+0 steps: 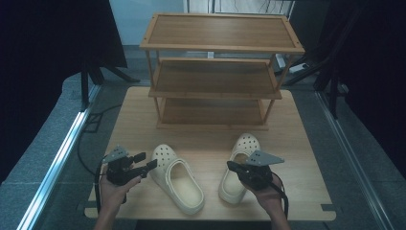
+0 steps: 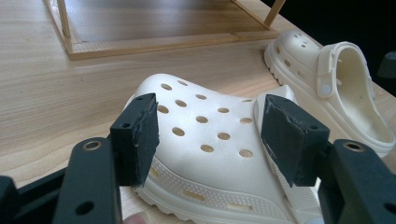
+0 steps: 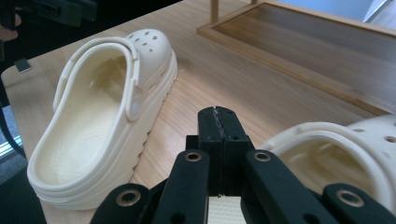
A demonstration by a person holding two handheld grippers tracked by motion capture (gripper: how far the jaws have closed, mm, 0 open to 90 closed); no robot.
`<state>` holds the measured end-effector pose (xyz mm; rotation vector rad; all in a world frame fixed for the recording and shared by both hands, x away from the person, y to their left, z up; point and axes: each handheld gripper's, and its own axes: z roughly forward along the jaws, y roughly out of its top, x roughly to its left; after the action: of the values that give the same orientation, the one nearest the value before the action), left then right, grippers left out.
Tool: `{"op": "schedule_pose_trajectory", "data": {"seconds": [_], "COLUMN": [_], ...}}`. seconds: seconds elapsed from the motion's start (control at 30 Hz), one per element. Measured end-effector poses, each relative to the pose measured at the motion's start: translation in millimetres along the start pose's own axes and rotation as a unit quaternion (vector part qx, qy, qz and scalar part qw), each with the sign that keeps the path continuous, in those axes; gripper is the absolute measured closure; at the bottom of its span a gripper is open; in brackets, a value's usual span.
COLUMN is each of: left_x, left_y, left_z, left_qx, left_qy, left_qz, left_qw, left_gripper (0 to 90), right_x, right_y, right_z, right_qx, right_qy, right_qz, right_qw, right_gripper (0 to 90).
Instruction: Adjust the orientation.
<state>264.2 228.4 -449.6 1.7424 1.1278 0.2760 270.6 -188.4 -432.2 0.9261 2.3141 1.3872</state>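
Two black jaws rise from the bottom of the right gripper view, pressed flat together with nothing between them: the right gripper [image 3: 218,123] is fully closed and empty. Just to the right of those jaws, in the lower right corner of that view, the heel opening of the right clog [image 3: 327,154] curves past, close beside the jaws, though I cannot tell whether it touches them. Farther off, at the left of the same view, the left clog [image 3: 102,126] lies on the table [image 3: 261,93] with its heel toward the camera.

From the high view, both cream clogs sit on the near half of the wooden table, in the lower middle of the frame, well apart from each other, toes toward the shoe rack [image 1: 220,72]. That three-shelf rack stands at the far end of the table, upper centre of the frame, its shelves bare.

At the lower left of the high view, the left gripper [image 1: 146,162] is held in a hand just beside the toe of the left clog. In the left gripper view its jaws stand wide apart, one on either side of the clog's perforated toe, and the pads do not press on it; it grips nothing.
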Motion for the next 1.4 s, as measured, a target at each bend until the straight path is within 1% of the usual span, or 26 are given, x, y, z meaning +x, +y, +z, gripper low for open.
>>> {"op": "schedule_pose_trajectory", "data": {"seconds": [0.03, 0.17, 0.27, 0.4, 0.43, 0.53, 0.57, 0.63, 0.77, 0.83, 0.87, 0.9, 0.93, 0.97, 1.03, 1.17, 1.33, 1.37, 1.4], "left_x": [0.0, -0.1, -0.4, -1.6, -1.3, -0.6, -0.2, -0.1, -1.8, -2.2, -2.6, -3.0, -3.0, -2.9, -2.4, -2.2, -2.2, -2.5, -2.5], "left_y": [0.0, 0.3, 0.3, 0.6, 0.6, 0.5, -0.2, -0.8, -0.9, -0.9, -0.9, -1.1, -1.1, -1.3, -1.7, -2.7, -2.4, -2.4, -2.4], "left_z": [0.0, 0.0, 0.1, -1.1, -1.1, -0.4, 1.0, 1.9, 2.5, 2.6, 2.8, 3.1, 3.1, 3.3, 3.9, 5.2, 5.9, 5.7, 5.7], "left_qx": [0.000, -0.001, 0.000, -0.001, -0.001, 0.001, 0.002, 0.004, 0.005, 0.005, 0.006, 0.007, 0.007, 0.007, 0.008, 0.011, 0.012, 0.012, 0.012], "left_qy": [0.000, -0.001, -0.002, -0.002, -0.002, -0.002, -0.001, -0.002, -0.004, -0.003, -0.004, -0.005, -0.005, -0.005, -0.005, -0.005, -0.004, -0.005, -0.005], "left_qz": [0.000, 0.000, 0.000, 0.001, 0.001, 0.001, -0.001, -0.001, 0.001, 0.001, 0.001, 0.001, 0.001, 0.001, 0.001, 0.000, 0.002, 0.002, 0.002], "left_qw": [1.0000, 1.0000, 1.0000, 1.0000, 1.0000, 1.0000, 1.0000, 1.0000, 1.0000, 1.0000, 1.0000, 1.0000, 1.0000, 1.0000, 1.0000, 0.9999, 0.9999, 0.9999, 0.9999], "left_gripper": [37.2, 37.2, 37.1, 37.2, 37.1, 37.2, 37.2, 37.2, 37.1, 37.2, 37.2, 37.2, 37.2, 37.2, 37.2, 37.2, 37.2, 37.2, 37.2], "right_x": [0.0, 7.3, 9.8, 14.9, 19.6, 22.4, 23.8, 25.4, 32.0, 34.3, 36.2, 43.7, 43.7, 48.7, 53.4, 58.6, 61.3, 62.4, 64.4], "right_y": [0.0, -1.6, -3.0, -5.0, -6.3, -7.0, -8.4, -10.0, -14.1, -15.0, -15.7, -18.4, -18.4, -20.8, -22.8, -24.7, -27.7, -28.0, -28.2], "right_z": [0.0, 8.3, 11.4, 14.0, 17.2, 19.8, 23.4, 26.1, 30.4, 31.8, 32.6, 36.4, 36.4, 39.3, 42.7, 47.1, 51.8, 52.8, 53.3], "right_qx": [0.000, 0.010, 0.015, 0.022, 0.029, 0.032, 0.033, 0.039, 0.052, 0.053, 0.056, 0.067, 0.067, 0.075, 0.085, 0.100, 0.113, 0.117, 0.116], "right_qy": [0.000, 0.008, 0.011, 0.020, 0.028, 0.035, 0.043, 0.044, 0.057, 0.059, 0.062, 0.069, 0.069, 0.072, 0.073, 0.079, 0.084, 0.087, 0.084], "right_qz": [0.000, -0.009, -0.007, -0.012, -0.019, -0.021, -0.017, -0.018, -0.023, -0.026, -0.029, -0.038, -0.038, -0.047, -0.056, -0.063, -0.066, -0.069, -0.071], "right_qw": [1.0000, 0.9999, 0.9998, 0.9995, 0.9990, 0.9987, 0.9984, 0.9981, 0.9968, 0.9965, 0.9961, 0.9947, 0.9947, 0.9935, 0.9921, 0.9898, 0.9878, 0.9870, 0.9872], "right_gripper": [90.0, 90.0, 90.0, 90.0, 90.0, 90.0, 90.0, 90.0, 90.0, 90.0, 90.0, 90.0, 90.0, 90.0, 90.0, 90.0, 90.0, 90.0, 90.0]}}
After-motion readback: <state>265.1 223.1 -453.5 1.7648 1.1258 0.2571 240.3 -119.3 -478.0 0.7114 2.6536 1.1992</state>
